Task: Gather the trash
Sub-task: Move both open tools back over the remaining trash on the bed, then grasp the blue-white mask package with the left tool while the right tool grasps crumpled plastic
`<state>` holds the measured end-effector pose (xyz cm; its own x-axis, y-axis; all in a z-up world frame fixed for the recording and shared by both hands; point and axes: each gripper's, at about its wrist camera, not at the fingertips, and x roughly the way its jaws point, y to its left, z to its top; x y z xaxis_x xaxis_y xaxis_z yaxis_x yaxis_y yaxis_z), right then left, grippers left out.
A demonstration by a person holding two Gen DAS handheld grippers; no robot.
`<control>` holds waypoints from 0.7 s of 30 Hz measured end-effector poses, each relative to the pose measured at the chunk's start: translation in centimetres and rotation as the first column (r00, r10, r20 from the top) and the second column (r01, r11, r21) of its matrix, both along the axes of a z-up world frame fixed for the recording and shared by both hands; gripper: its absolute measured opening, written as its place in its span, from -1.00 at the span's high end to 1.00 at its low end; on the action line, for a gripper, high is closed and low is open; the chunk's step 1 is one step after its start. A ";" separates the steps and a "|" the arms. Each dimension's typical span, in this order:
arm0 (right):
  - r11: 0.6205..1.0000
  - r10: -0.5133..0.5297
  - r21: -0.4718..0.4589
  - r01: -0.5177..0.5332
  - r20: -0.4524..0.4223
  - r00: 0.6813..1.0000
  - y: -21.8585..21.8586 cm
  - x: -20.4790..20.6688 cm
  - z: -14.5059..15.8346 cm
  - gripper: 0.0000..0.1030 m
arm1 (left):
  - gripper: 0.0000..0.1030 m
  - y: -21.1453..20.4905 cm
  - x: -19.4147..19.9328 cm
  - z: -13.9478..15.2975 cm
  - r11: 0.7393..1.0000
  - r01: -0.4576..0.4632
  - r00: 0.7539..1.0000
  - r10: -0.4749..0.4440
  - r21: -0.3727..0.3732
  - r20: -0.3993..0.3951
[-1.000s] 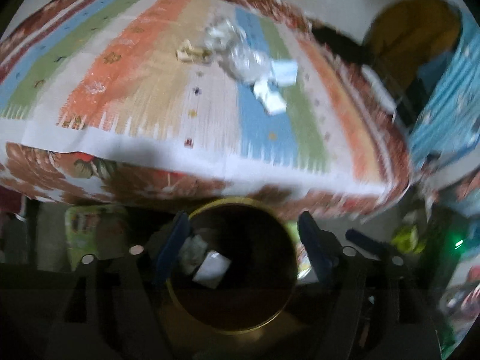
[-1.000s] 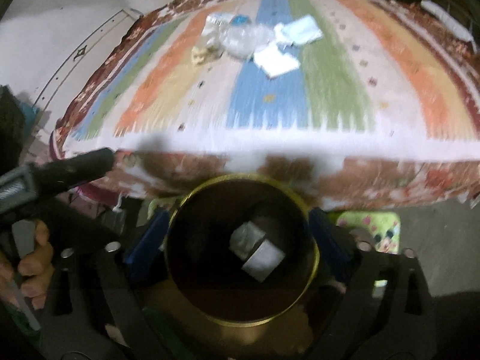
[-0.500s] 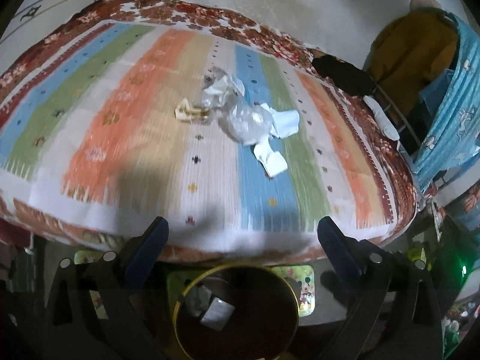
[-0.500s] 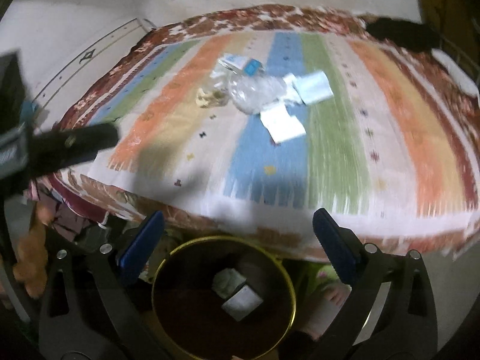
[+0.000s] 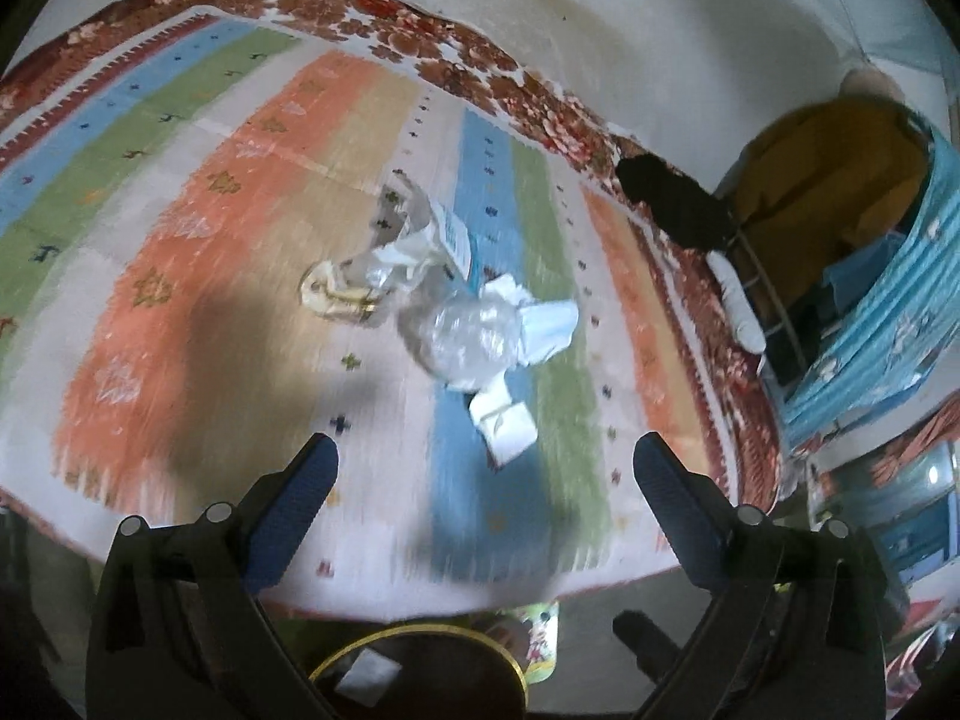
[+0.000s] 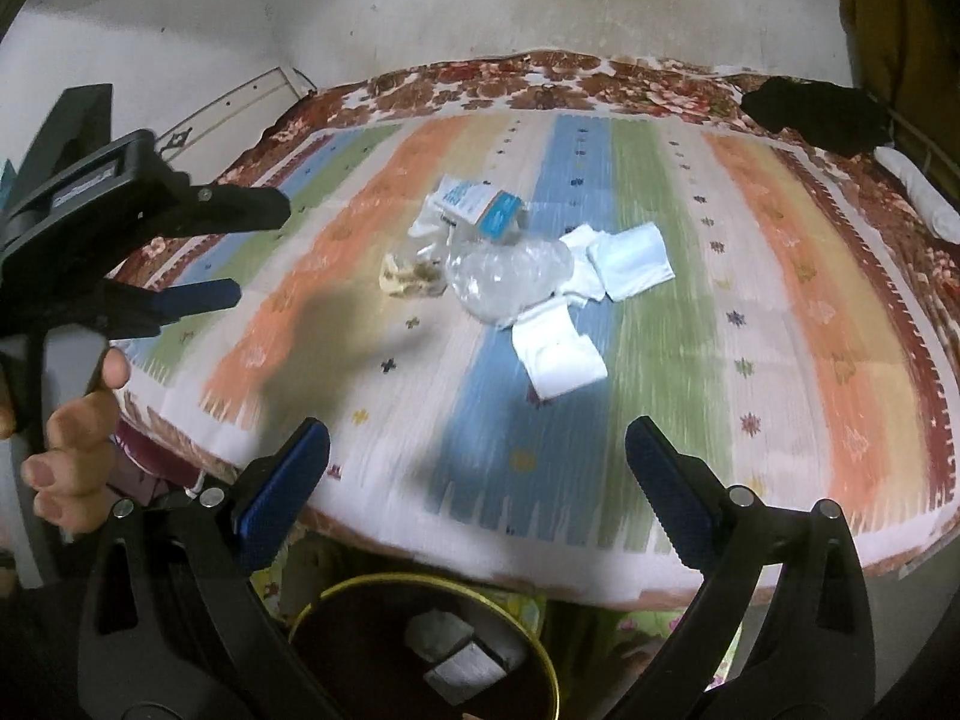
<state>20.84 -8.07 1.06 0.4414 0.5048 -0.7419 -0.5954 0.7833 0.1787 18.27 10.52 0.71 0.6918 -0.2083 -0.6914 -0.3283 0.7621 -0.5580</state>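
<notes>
Trash lies heaped mid-bedspread, well beyond my left gripper and right gripper, both with jaws wide apart and empty. Near me, below the bed edge, a bin holds scraps. Only the right view shows my left hand wrapped on its handle, both grippers angled downward.

Two grippers: left gripper, right gripper. One gold-rimmed bin with two scraps inside. Mid-bedspread, two white folded tissues, one clear plastic wrapper, one blue-white packet.
</notes>
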 end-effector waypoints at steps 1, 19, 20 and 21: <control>1.000 0.000 0.008 0.000 -0.003 1.000 0.1 0.4 0.0 -0.83 | -0.87 0.3 0.5 -0.1 1.000 -0.001 1.000 0.001 -0.008 0.007; 0.998 -0.039 0.053 0.043 -0.073 0.997 3.5 8.1 -3.1 -0.83 | -0.57 3.7 8.2 -4.0 0.988 0.062 0.998 -0.061 -0.141 0.017; 0.998 -0.040 0.053 0.044 -0.077 0.996 3.6 8.4 -3.3 -0.83 | -0.53 3.7 8.6 -4.3 0.987 0.075 0.997 -0.074 -0.145 0.012; 0.997 -0.043 0.054 0.047 -0.083 0.996 3.9 8.8 -3.5 -0.83 | -0.51 3.7 8.9 -4.5 0.987 0.080 0.997 -0.080 -0.142 0.009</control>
<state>29.69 -4.20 -2.49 0.4036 0.5274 -0.7476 -0.5414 0.7964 0.2696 27.17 14.20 -3.75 0.6714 -0.3591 -0.6483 -0.2672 0.6987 -0.6637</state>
